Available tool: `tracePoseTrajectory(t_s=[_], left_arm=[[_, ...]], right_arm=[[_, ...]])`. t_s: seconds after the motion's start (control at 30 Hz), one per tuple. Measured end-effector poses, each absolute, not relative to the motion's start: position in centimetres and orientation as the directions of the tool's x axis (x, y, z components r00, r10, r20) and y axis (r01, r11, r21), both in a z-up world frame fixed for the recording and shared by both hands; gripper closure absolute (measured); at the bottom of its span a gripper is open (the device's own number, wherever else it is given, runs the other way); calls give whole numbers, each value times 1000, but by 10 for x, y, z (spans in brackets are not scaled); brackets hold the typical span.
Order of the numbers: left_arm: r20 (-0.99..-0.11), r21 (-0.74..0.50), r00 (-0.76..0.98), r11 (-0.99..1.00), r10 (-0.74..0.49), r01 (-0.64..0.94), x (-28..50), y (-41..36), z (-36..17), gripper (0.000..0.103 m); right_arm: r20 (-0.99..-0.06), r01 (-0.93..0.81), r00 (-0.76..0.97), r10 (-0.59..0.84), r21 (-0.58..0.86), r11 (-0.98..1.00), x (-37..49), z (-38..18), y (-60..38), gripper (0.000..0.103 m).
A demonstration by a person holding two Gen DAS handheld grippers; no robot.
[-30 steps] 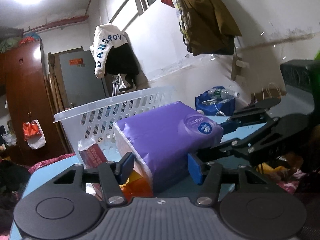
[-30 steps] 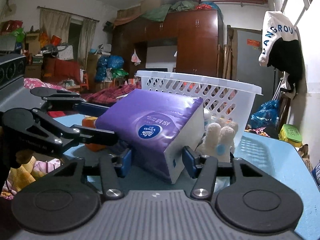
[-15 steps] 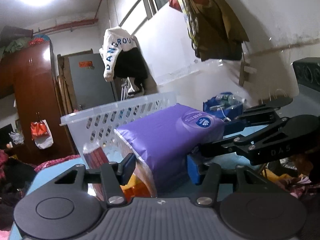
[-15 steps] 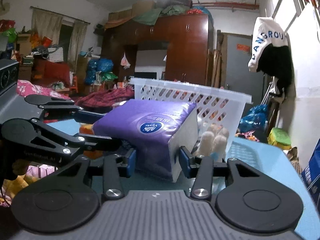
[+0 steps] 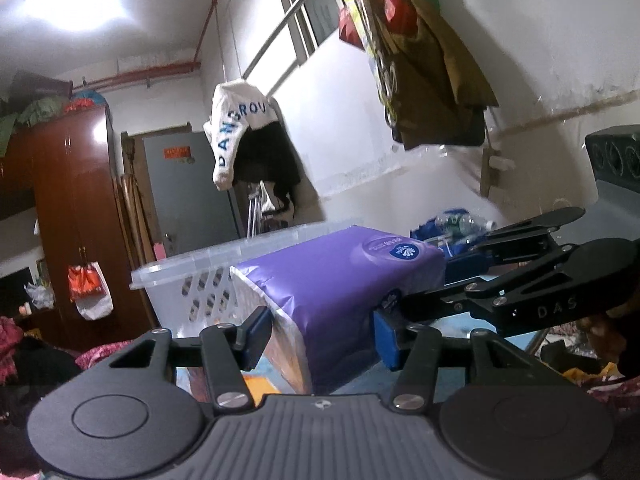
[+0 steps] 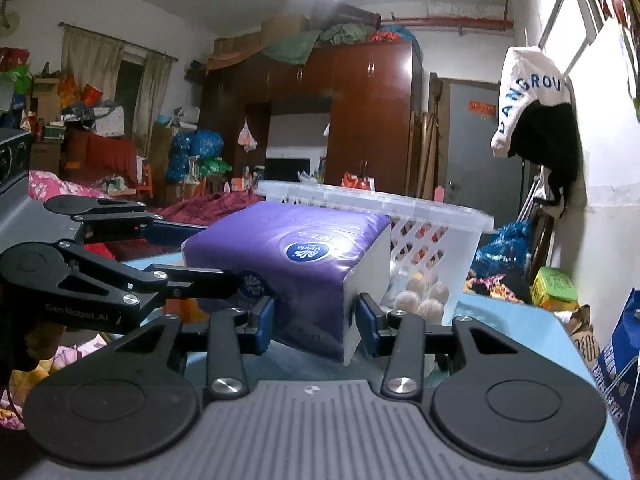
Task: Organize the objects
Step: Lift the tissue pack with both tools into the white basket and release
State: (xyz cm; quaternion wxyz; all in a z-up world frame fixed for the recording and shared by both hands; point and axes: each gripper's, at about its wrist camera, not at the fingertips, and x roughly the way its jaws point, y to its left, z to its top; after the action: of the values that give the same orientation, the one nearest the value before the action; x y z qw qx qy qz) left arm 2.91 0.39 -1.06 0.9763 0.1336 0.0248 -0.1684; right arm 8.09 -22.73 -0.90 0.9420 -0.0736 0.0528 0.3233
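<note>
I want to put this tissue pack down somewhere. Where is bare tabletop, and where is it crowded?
Bare blue table shows right of the white basket, out to the table's edge. It is crowded under and left of the purple tissue pack: an orange item sits there, and plush toys lie against the basket.

Right hand-held gripper [image 6: 312,322] clamped on the near end of a purple tissue pack [image 6: 292,256], blue pads [image 6: 366,318] pressing both sides. Left hand-held gripper [image 6: 224,256] gripping the same pack from the left. Behind, touching the pack, a white basket [image 6: 436,216] on the blue worktop [image 6: 512,328]. Pale round plush pieces [image 6: 420,300] just beside the basket
</note>
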Motion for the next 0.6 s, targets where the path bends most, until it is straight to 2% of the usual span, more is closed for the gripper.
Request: tracePoseTrajectory(t_s=[0.37, 0.5, 0.6], left_arm=[[33, 304, 949, 907, -314, 290, 43, -7, 51, 45], [32, 303, 950, 908, -312, 288, 80, -6, 82, 45], [-5, 267, 948, 913, -318, 308, 115, -1, 100, 45]], right_arm=[[-26, -577, 813, 582, -171, 799, 91, 42, -228, 57], [-26, -565, 820, 571, -184, 804, 118, 66, -221, 57], [-51, -567, 822, 567, -158, 809, 149, 82, -215, 57]])
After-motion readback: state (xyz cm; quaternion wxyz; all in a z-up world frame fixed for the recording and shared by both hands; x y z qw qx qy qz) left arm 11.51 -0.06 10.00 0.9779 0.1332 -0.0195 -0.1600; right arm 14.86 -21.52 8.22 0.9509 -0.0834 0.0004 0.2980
